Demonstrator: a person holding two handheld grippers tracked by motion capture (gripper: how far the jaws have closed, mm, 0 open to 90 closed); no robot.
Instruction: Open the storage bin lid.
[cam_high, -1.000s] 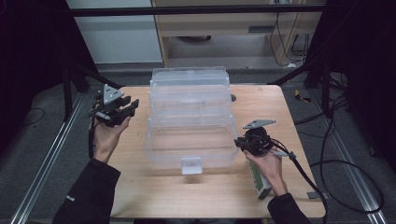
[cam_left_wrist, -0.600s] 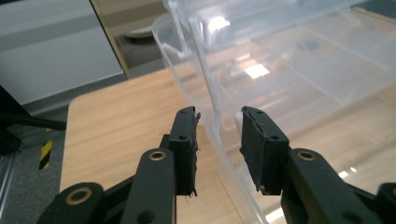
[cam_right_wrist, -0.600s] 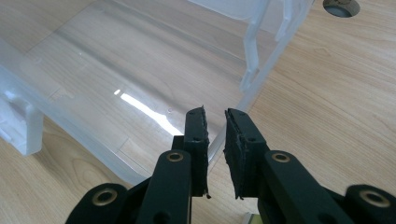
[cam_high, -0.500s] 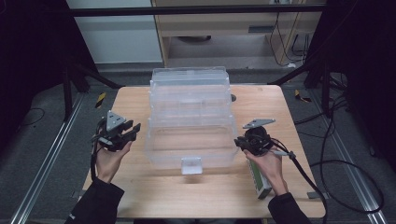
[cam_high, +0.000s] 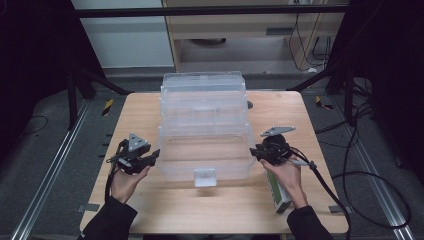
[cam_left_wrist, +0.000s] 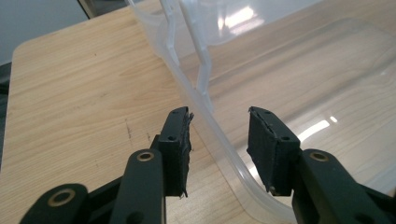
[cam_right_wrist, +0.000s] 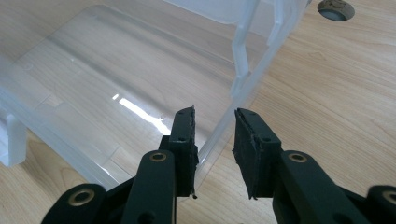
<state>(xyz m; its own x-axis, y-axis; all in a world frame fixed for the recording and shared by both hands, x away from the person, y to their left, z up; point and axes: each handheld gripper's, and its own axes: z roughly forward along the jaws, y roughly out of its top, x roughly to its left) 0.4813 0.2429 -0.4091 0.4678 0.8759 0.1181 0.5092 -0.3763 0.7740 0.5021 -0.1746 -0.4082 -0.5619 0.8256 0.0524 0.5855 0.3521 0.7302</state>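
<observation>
A clear plastic tiered box (cam_high: 202, 120) stands open in the middle of the wooden table, its lowest tray (cam_high: 205, 155) nearest me. My left gripper (cam_high: 152, 157) is at that tray's left wall. Its jaws have just been opening and straddle the clear rim (cam_left_wrist: 205, 112) without pressing it; the left gripper (cam_left_wrist: 219, 114) shows a gap on both sides. My right gripper (cam_high: 256, 152) is at the tray's right wall. Its jaws have also just been opening, with the rim (cam_right_wrist: 233, 98) loose between the pads of the right gripper (cam_right_wrist: 215, 112).
A small green and white carton (cam_high: 277, 192) lies on the table (cam_high: 135, 110) under my right hand. A white latch (cam_high: 205, 176) sits on the tray's front wall. A round cable hole (cam_right_wrist: 334, 9) lies right of the box. Dark cables trail off the table's right edge.
My left hand has come down and nearer to me, bringing its gripper to the tray's left rim. The right hand has kept its place at the right rim.
</observation>
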